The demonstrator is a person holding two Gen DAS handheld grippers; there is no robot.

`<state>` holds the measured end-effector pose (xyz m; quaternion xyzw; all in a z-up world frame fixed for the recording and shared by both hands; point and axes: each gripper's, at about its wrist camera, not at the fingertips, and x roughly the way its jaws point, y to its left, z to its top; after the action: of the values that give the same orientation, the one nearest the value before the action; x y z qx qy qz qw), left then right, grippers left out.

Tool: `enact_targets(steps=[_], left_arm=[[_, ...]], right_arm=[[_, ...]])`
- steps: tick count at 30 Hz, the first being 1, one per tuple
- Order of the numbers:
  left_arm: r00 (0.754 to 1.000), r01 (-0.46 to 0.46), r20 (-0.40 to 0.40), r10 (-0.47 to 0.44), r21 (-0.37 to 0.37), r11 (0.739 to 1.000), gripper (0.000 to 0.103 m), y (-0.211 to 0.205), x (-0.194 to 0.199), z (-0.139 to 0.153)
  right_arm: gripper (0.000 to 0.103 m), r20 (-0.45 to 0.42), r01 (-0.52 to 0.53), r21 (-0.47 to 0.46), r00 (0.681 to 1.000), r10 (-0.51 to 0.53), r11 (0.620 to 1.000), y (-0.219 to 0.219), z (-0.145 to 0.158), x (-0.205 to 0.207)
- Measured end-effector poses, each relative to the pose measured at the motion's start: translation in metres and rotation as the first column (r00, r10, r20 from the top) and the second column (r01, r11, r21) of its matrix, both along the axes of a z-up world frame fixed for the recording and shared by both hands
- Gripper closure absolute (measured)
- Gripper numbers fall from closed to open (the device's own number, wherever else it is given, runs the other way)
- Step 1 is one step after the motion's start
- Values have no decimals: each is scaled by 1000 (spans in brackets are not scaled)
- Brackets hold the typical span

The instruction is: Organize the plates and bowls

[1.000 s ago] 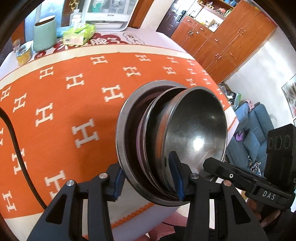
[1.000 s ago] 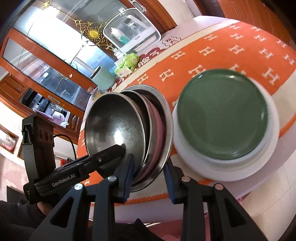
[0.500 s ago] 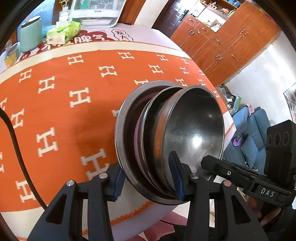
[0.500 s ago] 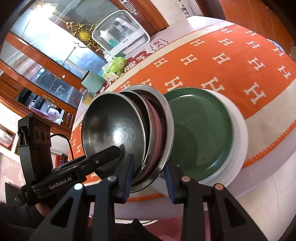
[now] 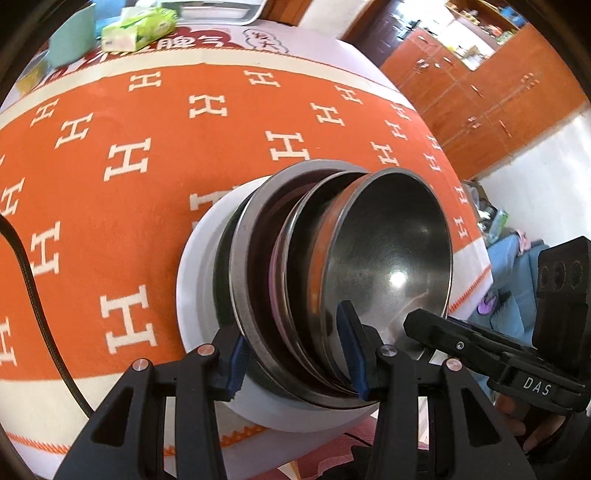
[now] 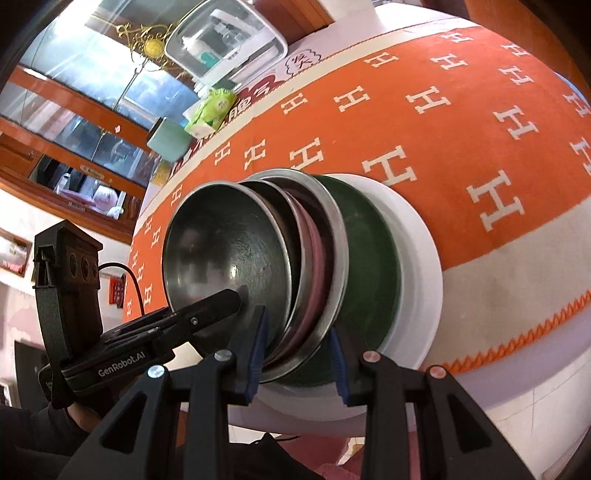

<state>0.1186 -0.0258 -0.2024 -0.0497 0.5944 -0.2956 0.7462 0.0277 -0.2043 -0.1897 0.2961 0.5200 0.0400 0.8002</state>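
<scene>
A nested stack of steel bowls (image 5: 388, 258) with a pink plate (image 6: 317, 251) between them hangs tilted above the table. My left gripper (image 5: 293, 350) is shut on the stack's near rim. My right gripper (image 6: 297, 339) is shut on the same stack (image 6: 229, 251) from the other side. Each view shows a finger of the other gripper (image 5: 436, 326) (image 6: 214, 306) reaching into the top bowl. Right behind the stack a green plate (image 6: 369, 251) lies on a white plate (image 6: 421, 266) (image 5: 195, 266) near the table's edge. Whether the stack touches them I cannot tell.
An orange tablecloth (image 5: 129, 158) with white H marks covers the round table. At its far side stand a tissue pack (image 5: 136, 26), a mint canister (image 6: 166, 138) and a clear lidded box (image 6: 225, 37). A black cable (image 5: 26, 258) crosses the cloth at left. Wooden cabinets (image 5: 491, 85) line the wall.
Both grippers carried the bowl stack sideways and slightly down, until it hangs over the green and white plates. The white plate has come into the left wrist view under the stack.
</scene>
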Motion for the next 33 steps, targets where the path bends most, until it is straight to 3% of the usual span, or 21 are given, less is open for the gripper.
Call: enact_targets(steps=[8, 13, 18, 23, 30, 33], left_arm=[[998, -63, 2, 63, 62, 996, 57, -15, 0, 1], [996, -91, 11, 90, 120, 989, 49, -26, -4, 8], [988, -150, -13, 153, 143, 978, 46, -30, -5, 10], [988, -156, 26, 154, 158, 975, 42, -32, -10, 16], [980, -191, 81, 181, 144, 971, 35, -27, -23, 29], [973, -225, 90, 214, 140, 964, 35, -22, -30, 33]], right_arm=[[68, 9, -71, -22, 997, 71, 997, -5, 3, 6], [66, -29, -110, -44, 994, 109, 993, -11, 5, 4], [66, -29, -106, -52, 994, 104, 993, -15, 10, 6], [54, -9, -117, -99, 993, 117, 988, -16, 14, 6], [51, 12, -138, -103, 990, 140, 985, -22, 16, 0], [41, 41, -159, -115, 985, 165, 980, -21, 22, 0]])
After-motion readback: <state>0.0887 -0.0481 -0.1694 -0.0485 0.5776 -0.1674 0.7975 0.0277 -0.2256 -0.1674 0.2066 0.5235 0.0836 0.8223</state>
